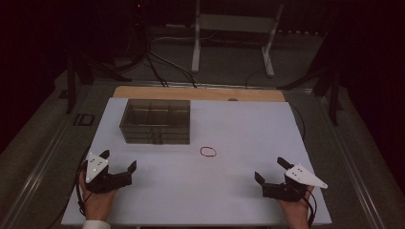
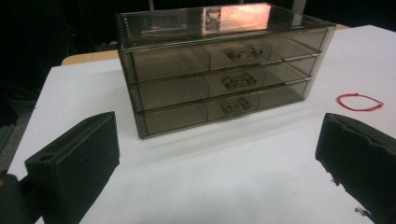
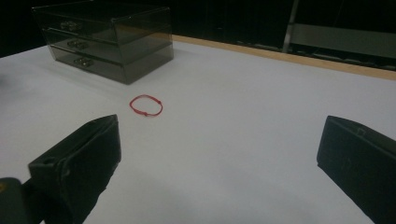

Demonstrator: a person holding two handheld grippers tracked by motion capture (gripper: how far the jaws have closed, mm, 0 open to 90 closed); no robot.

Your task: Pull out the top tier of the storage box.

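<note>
Red string bracelet point(image 1: 208, 151) laid flat on white table point(image 1: 239, 129), just right of smoked-acrylic three-drawer organiser point(image 1: 156, 121) | drawers shut | left gripper point(image 1: 117, 167), right gripper point(image 1: 271, 172) held spread wide, empty, well apart, seemingly staged for approach

The table point(image 1: 229, 191) has a plain white top with a light wooden strip along its far edge, at the upper middle of the high view. The drawer box point(image 1: 156, 121), upper left of centre, is smoky translucent grey-brown with small brassy handles on its three drawers. The cord loop point(image 1: 208, 151) near the frame's centre is bright red. Both the left gripper point(image 1: 118, 160) and the right gripper point(image 1: 271, 170) are black, each topped with a pale grey plate. The surroundings are dark.
</note>
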